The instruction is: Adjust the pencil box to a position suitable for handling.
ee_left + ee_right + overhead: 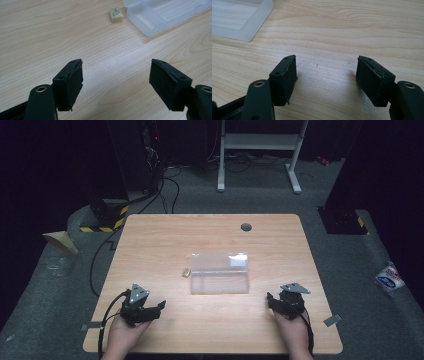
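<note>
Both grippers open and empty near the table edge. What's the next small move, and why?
Probably ease the left gripper forward toward the small beige block. Its jaws stand open with nothing between them, and the block lies free on the table, just left of the open clear plastic box. The right gripper is also empty, nearer the box's corner.
</note>
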`<state>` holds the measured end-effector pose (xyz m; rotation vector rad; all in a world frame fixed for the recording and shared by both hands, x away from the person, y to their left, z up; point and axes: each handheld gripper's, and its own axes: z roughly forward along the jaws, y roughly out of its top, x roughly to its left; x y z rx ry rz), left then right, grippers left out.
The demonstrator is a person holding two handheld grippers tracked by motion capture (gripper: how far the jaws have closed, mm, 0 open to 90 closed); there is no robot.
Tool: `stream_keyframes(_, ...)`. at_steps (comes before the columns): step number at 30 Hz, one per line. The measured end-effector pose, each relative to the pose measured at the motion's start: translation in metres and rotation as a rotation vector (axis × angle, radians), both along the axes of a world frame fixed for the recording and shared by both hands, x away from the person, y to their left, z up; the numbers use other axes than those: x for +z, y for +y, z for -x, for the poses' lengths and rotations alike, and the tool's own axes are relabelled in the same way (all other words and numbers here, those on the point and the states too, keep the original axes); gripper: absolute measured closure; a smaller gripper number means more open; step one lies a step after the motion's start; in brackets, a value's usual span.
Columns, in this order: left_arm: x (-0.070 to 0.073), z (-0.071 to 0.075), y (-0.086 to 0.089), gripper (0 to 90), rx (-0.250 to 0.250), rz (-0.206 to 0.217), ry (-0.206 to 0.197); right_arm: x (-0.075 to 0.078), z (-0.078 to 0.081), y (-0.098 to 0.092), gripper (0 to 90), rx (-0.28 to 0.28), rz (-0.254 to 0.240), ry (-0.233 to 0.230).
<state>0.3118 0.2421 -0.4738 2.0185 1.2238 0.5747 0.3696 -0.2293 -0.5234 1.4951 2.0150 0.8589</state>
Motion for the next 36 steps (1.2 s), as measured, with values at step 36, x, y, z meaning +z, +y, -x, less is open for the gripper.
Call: stream_keyframes(36,-0.022,-0.098,-0.047,40.1,0.062,0.028,-0.006,0.000,-0.001,-0.001,33.5,0.002,0.004,-0.005)
